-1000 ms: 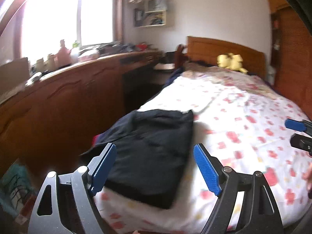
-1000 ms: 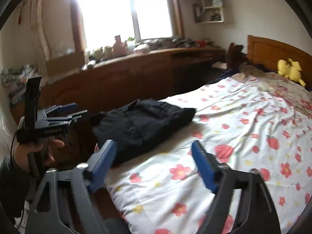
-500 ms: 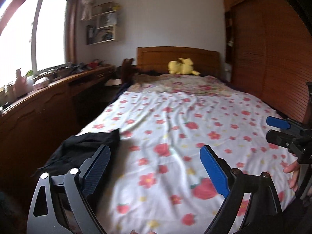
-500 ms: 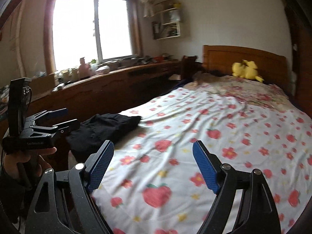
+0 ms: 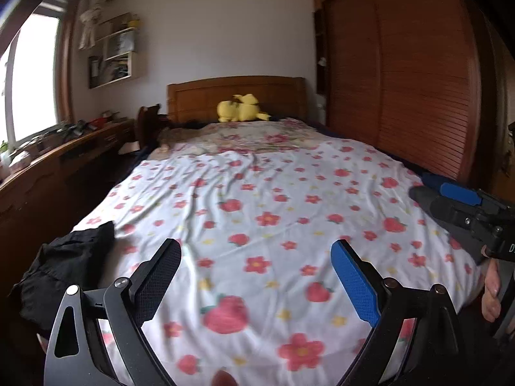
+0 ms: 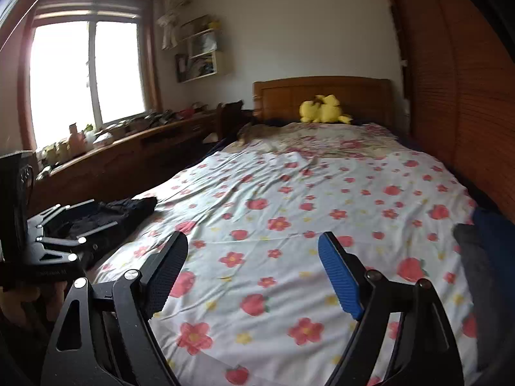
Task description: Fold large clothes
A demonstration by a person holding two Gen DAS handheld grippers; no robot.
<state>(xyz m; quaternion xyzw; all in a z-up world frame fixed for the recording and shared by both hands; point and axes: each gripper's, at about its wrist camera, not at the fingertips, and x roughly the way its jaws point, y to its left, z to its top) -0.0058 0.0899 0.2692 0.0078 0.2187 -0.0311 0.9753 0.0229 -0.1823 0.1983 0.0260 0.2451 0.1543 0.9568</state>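
The bed (image 5: 257, 199) carries 1 folded black garment (image 5: 64, 263) at its left corner, likely soft, limp and light, best pinched at edges or corners, while the left gripper (image 5: 256, 276) and right gripper (image 6: 252, 268) hang spread, empty.

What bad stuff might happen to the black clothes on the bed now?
1. The folded black garment lies at the bed's left corner, near the edge, so a nudge or a tug on the sheet could slide it off.
2. Both the left gripper and right gripper are open, holding nothing and pointing toward the middle of the bed. The view is blurry, so a fast sweep back might mess up the folds.
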